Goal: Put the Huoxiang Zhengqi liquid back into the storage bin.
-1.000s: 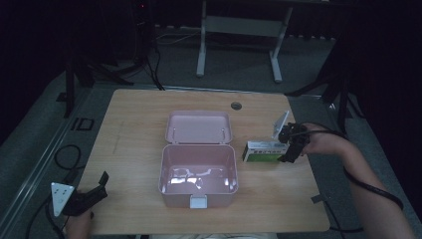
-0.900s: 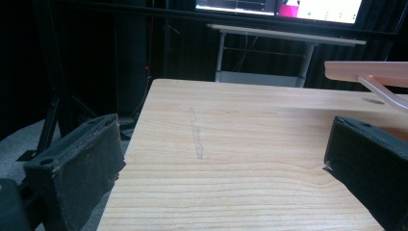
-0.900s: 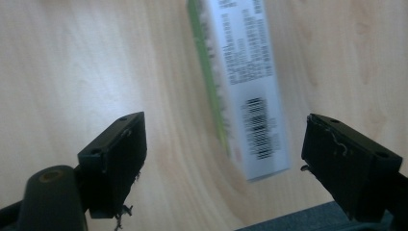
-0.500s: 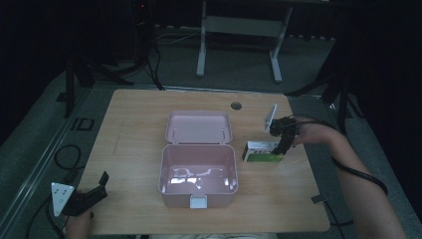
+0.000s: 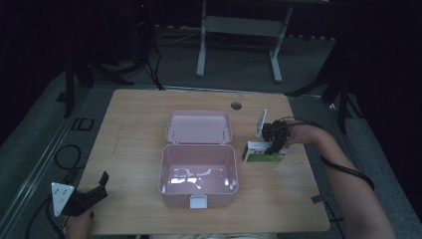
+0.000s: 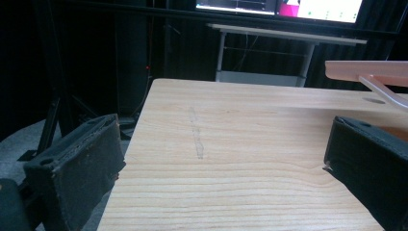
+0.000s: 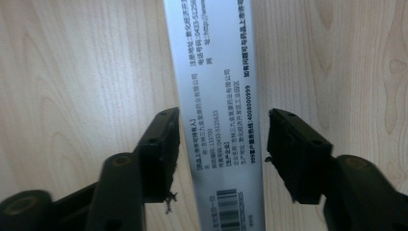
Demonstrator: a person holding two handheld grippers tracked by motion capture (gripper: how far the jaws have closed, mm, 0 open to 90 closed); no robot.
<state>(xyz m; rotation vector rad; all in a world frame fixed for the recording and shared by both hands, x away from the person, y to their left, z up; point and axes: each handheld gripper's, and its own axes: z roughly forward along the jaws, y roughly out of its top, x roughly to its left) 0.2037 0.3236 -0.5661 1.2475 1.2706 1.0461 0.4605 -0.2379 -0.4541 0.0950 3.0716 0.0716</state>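
You work in a dim recording lab or studio: black curtains hang around your wooden table, cables trail over grey carpet, and a height-adjustable desk carries lit monitors behind.

A pink lunch box is sitting open near the middle of the wooden table, its lid lying back flat toward the far edge and a pale latch showing on its near wall. A small round grommet hole is lying in the tabletop just beyond the lid. Past the table, a metal stand is standing on the grey floor, with dark cables trailing at the left.
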